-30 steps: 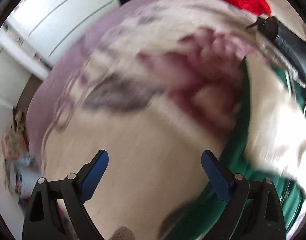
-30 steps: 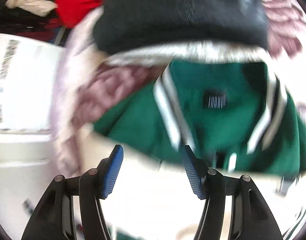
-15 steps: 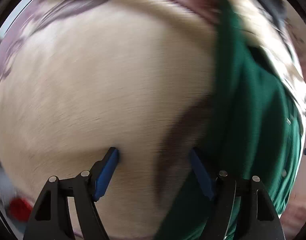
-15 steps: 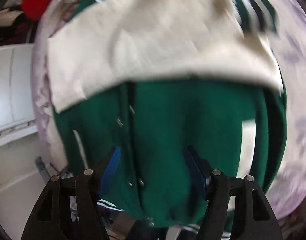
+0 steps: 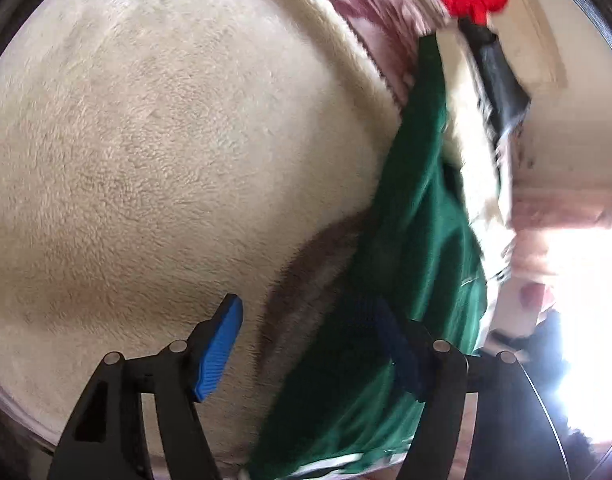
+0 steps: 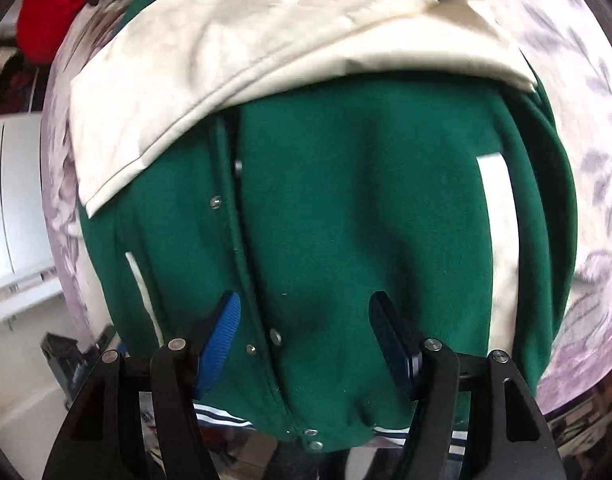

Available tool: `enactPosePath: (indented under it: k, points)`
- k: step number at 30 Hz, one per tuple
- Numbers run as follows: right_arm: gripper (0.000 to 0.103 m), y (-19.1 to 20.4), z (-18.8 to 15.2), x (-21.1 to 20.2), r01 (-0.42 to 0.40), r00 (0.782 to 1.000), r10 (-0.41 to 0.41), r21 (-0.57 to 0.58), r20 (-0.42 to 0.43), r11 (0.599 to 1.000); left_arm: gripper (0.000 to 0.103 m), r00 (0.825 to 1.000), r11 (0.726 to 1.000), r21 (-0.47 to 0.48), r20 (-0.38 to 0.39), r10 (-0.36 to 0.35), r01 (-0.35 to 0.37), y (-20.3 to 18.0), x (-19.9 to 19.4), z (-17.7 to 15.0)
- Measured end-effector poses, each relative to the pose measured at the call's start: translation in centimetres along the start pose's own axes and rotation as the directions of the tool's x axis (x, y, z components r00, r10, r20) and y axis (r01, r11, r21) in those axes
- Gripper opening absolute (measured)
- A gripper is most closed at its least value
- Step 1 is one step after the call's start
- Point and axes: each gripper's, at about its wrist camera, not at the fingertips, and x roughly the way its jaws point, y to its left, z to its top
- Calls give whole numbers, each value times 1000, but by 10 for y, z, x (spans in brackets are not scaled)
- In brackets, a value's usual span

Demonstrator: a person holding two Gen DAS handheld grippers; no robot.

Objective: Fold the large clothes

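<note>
A green varsity jacket (image 6: 346,200) with snap buttons lies front-up on a bed, with one cream sleeve (image 6: 246,40) folded across its chest. My right gripper (image 6: 306,304) hovers open over the lower front near the striped hem, straddling the snap placket. In the left wrist view the jacket (image 5: 418,208) shows edge-on along the right. My left gripper (image 5: 306,312) points down at its side edge. Its jaws are closing: one pad stands over the cream fleece blanket (image 5: 166,140), the other over green cloth. Neither pad presses on anything.
A floral lilac bedspread (image 6: 578,100) lies under the jacket. A red garment (image 6: 46,20) and a black item (image 5: 502,84) sit at the far end of the bed. White furniture (image 6: 10,200) stands to the left, past the bed's edge.
My left gripper dropped and tipped toward the blanket at the jacket's edge, its jaws narrowing. My right gripper swept from the collar down to the hem area and then slowed.
</note>
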Motion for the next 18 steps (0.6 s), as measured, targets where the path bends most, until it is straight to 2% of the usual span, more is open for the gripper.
enactPosePath:
  k: [1,4,6,10,11,13,16,17,18]
  points:
    - [69,-2,0,3,-19,1000,19,21,-4,1000,67,999,998,39,-10,53,-53,-6,8,-2]
    - [69,1,-2,15,-106,994,107,52,-25,993,67,997,996,61,-7,73,-72,-16,14,-2]
    - [69,16,-2,32,-144,989,145,30,-39,989,67,997,995,58,0,82,-82,-20,11,-2]
    - [68,43,-1,64,-145,989,144,-39,-43,989,67,990,989,55,35,134,-136,-23,-9,-11]
    - [51,49,-2,71,-101,994,99,-65,-33,993,67,986,985,58,48,158,-161,-27,-11,-5]
    - [11,48,-5,71,40,999,-41,-113,-7,993,67,973,973,65,80,217,-223,-29,-23,-12]
    - [10,24,-7,57,13,1000,-13,-30,-9,999,67,960,960,82,112,258,-268,-19,-40,-21]
    - [10,17,-8,50,-36,999,36,-5,-30,999,74,956,956,87,122,268,-279,-24,-42,-20]
    - [11,10,-9,42,-92,994,93,26,-57,995,87,951,952,94,132,279,-293,-30,-44,-23]
